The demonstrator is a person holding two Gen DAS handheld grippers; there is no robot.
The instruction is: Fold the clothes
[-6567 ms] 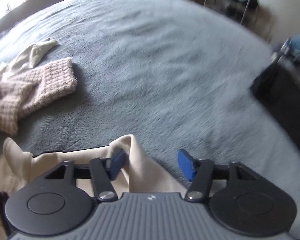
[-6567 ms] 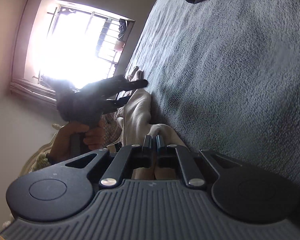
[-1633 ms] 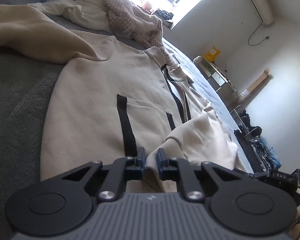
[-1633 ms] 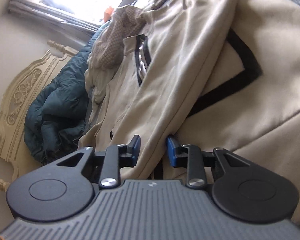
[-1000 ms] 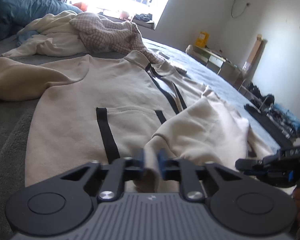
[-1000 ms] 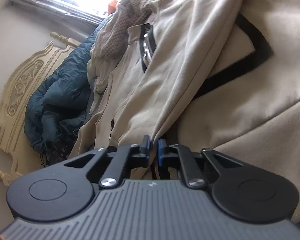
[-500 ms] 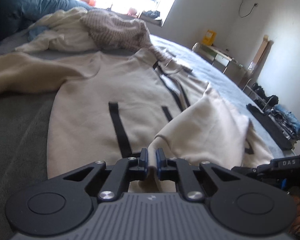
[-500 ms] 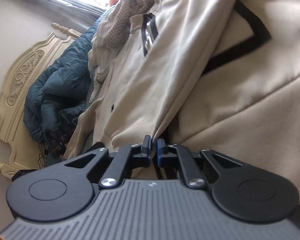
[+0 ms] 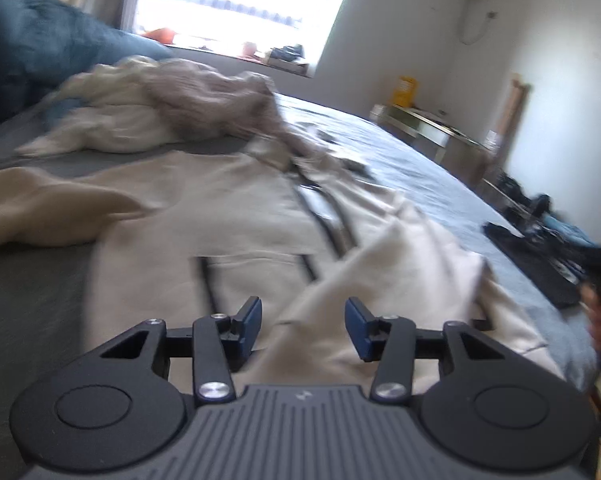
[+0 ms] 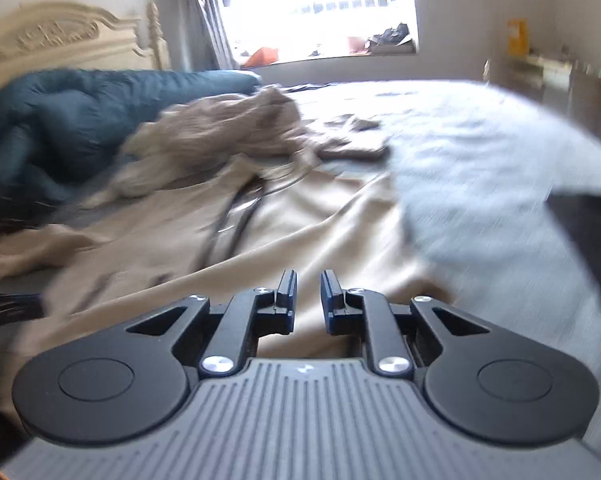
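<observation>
**A:** So which step was this? The beige jacket (image 9: 236, 240) was lying spread on the grey bed (image 9: 420, 168), front up, with one side already flopped over toward the zipper.

**B:** Looked like the letting-go bit after that side fold. The left gripper (image 9: 302, 328) had its fingers opening, standing fairly wide, with the folded flap just ahead and below them but nothing pinched. The right gripper (image 10: 307, 298) had its fingers opening too, only a narrow gap so far, and no cloth in between.

**A:** And the next move?

**B:** I'd guess the loose sleeve (image 9: 48, 216) out on the left. It'd need grabbing near the cuff and laying across the chest. The heap of other clothes (image 9: 172, 108) near the collar could get in the way, tbh.
</observation>
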